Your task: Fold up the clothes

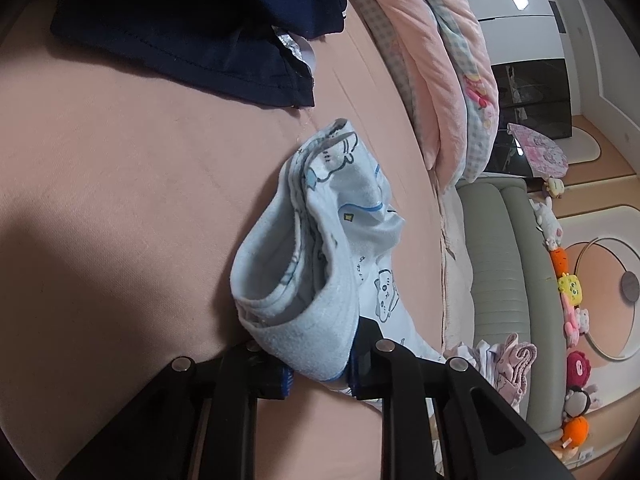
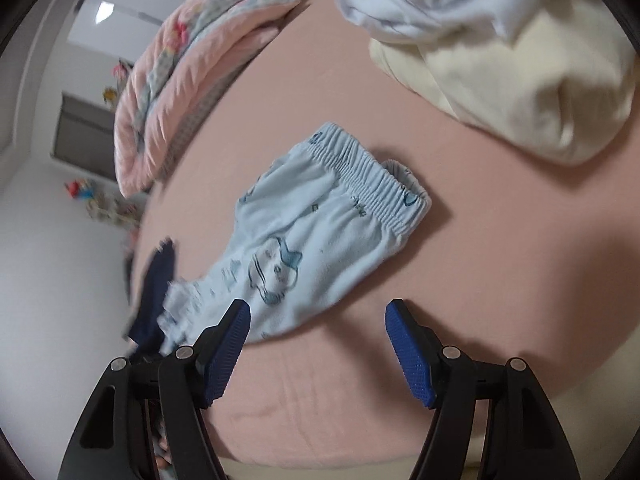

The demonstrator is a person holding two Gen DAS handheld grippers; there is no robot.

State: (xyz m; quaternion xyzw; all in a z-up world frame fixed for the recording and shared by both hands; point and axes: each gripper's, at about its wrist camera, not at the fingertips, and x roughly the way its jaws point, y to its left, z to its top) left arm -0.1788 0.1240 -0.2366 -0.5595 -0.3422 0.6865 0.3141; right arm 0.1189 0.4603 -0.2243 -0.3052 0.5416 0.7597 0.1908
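Left gripper (image 1: 320,372) pinches the pants (image 1: 320,240) cuff; right gripper (image 2: 318,344) hangs wide and empty. If we pull left alone, the pants bunch instead of folding flat.

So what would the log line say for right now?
left gripper: shut on light blue pants | right gripper: open, empty | pants: on pink bed sheet

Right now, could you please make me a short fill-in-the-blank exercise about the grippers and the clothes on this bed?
1. The left gripper is shut on the light ____ trousers.
2. The right gripper has its jaws ____, with nothing between them.
3. The trousers lie on a ____ sheet.
4. A dark ____ garment lies farther up the bed.

Missing words: blue; open; pink; navy
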